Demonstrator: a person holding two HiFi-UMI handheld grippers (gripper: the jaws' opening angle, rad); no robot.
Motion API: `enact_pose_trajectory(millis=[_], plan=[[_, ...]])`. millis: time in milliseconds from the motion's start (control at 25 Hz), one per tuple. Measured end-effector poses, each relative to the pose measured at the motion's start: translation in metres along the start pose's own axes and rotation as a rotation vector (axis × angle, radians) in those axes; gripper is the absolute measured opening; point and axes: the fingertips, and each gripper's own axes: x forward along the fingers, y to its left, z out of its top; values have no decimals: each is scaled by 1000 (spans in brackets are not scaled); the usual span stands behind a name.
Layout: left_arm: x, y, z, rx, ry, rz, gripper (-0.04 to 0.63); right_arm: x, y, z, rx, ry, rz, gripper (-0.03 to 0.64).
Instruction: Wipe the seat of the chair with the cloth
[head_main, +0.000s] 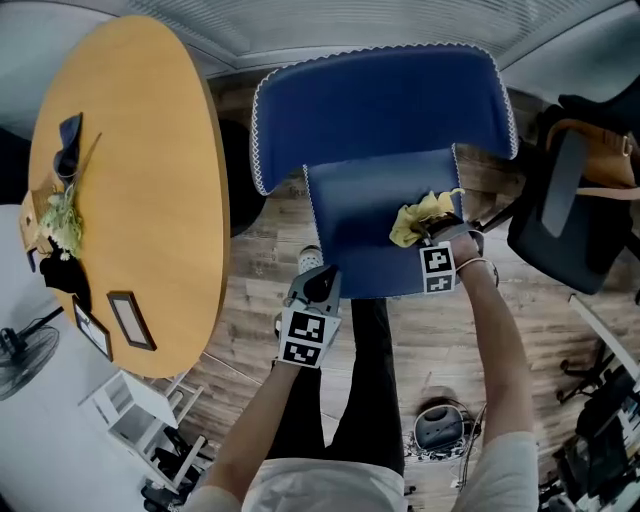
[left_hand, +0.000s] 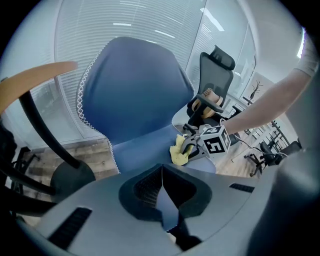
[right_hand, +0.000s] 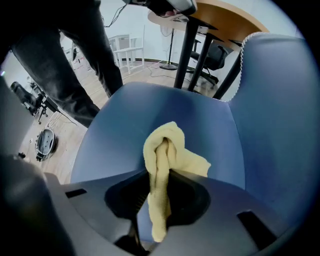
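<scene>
1. Count – 1 blue chair (head_main: 380, 100), 1 yellow cloth (head_main: 420, 218), 2 grippers, 1 round wooden table (head_main: 130, 180), 1 black office chair (head_main: 560, 215).
2. Right gripper (head_main: 432, 238): jaws clamped on the cloth. In its own view a bunched fold stands upright between the jaws, with the rest spilling forward onto the seat (head_main: 360, 230).
3. Left gripper (head_main: 318, 285): jaws pressed together with nothing between them. It hangs just off the seat's front edge, at about 7 o'clock of the seat in the head view.
4. Cloth location: on the seat, toward its 3 o'clock edge and close to where the seat meets the backrest (head_main: 330, 95). The left gripper view shows it touching the seat surface near that edge.
5. Seat edges: the front edge is at 6 o'clock with the person's legs right behind it. White stitching runs down the backrest's sides at 9 and 3 o'clock.
6. Open room on the seat – from the cloth toward 9 o'clock and 6 o'clock the surface is bare blue.
7. Around the chair: the table rim is near at 9 o'clock, with wood floor (head_main: 260, 250) between them. The office chair is near at 3 o'clock, apart from the blue chair.
8. The two grippers are well apart, one at each side of the seat's front half.
</scene>
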Motion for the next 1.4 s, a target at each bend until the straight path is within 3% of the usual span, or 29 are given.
enact_pose_trajectory(millis=[280,560,680,800,920,1120,1400], plan=[[7,-18,-1,63,17,-47,29,-9,23,-35,274,10,-30,97],[11,-25,-4,124,19,-96,29,-20,53,-57,690,-1,-100,97],[10,-24,-10,140,19,-109,29,-23,56,-64,958,-32,-174,97],[2,-21,-15,169,19,-125,29,-26,61,-67,1328,-85,-259,97],[-9,-20,-16,202,14,-142,29,-26,69,-62,1557,-99,-332,97],[-22,-14,-22,226,8,-166,29,-24,75,-47,1778,-105,-417,97],[-37,-3,-39,230,7,-199,29,-17,71,-11,1872,-92,-470,97]])
